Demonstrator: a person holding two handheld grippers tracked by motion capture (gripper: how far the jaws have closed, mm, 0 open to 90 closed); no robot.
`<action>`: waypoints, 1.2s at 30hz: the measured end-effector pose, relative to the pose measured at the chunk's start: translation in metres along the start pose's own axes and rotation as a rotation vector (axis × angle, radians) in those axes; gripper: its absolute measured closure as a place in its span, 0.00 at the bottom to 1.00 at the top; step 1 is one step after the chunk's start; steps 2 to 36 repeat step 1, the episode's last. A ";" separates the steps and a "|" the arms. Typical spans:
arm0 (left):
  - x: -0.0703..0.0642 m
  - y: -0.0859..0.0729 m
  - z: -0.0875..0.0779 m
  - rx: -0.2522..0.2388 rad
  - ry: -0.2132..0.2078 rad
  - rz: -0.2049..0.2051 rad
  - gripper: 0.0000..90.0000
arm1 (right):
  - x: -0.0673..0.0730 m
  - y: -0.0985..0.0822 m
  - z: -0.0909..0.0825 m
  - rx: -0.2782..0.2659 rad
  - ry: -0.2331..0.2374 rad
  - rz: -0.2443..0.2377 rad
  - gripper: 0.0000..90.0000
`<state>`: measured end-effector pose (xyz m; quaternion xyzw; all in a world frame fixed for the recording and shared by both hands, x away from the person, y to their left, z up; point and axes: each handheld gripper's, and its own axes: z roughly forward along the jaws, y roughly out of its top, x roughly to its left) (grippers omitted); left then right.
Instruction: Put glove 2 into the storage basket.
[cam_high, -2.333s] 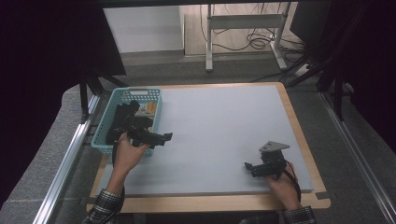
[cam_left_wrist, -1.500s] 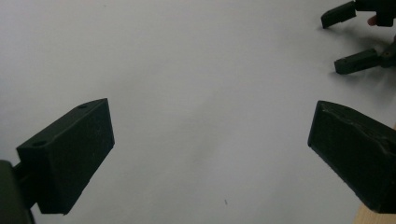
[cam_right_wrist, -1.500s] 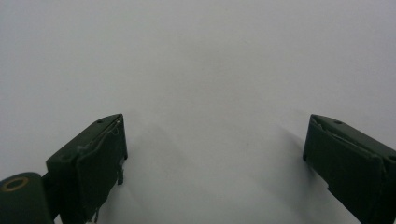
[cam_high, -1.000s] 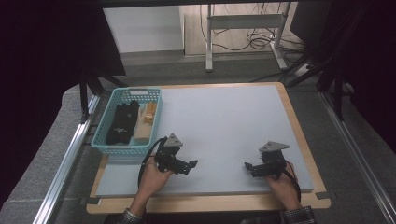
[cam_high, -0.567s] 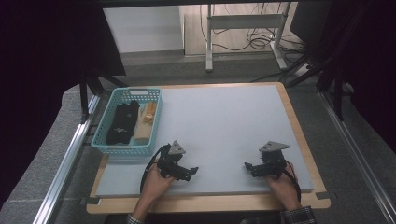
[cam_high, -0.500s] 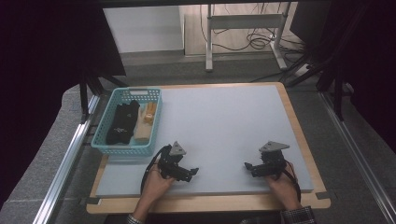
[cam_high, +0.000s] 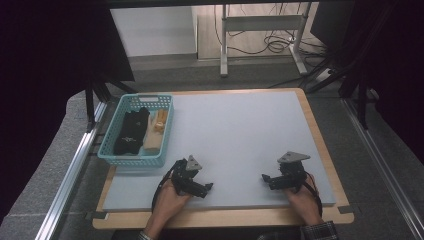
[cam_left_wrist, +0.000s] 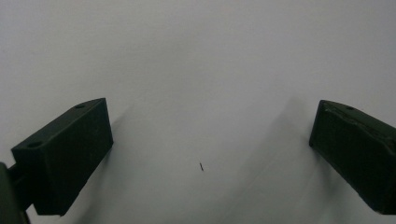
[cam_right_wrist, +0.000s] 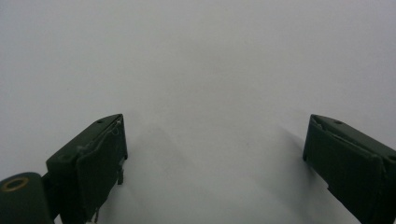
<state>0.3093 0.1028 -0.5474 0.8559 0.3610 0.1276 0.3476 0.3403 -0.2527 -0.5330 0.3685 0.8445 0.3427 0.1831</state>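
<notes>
Both the left gripper (cam_high: 206, 186) and right gripper (cam_high: 266, 178) rest on the counter (cam_high: 240, 130), fingers spread, seemingly touching it, holding nothing

1. Mat (cam_high: 240, 135) on the tabletop: plain pale blue-grey, no pattern.
2. Tabletop border (cam_high: 320, 135): light wood tone.
3. Basket (cam_high: 167, 127) at the tabletop's left edge: teal, perforated lattice walls.
4. Basket contents: one black item (cam_high: 130, 132) with small white markings; one cream-tan item (cam_high: 156, 131).
5. Left gripper (cam_high: 200, 187) and right gripper (cam_high: 270, 179): black; grey plate (cam_high: 293, 157) on the right one.
6. Sleeve cuff (cam_high: 320, 231), bottom right: dark plaid.
</notes>
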 end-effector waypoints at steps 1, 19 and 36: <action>0.000 0.000 0.000 0.000 0.000 0.000 0.00 | 0.000 0.000 0.000 0.000 0.002 0.002 0.07; 0.000 0.000 0.000 0.000 0.000 0.000 0.00 | 0.000 0.000 0.000 0.000 0.002 0.002 0.07; 0.000 0.000 0.000 0.000 0.000 0.000 0.00 | 0.000 0.000 0.000 0.000 0.002 0.002 0.07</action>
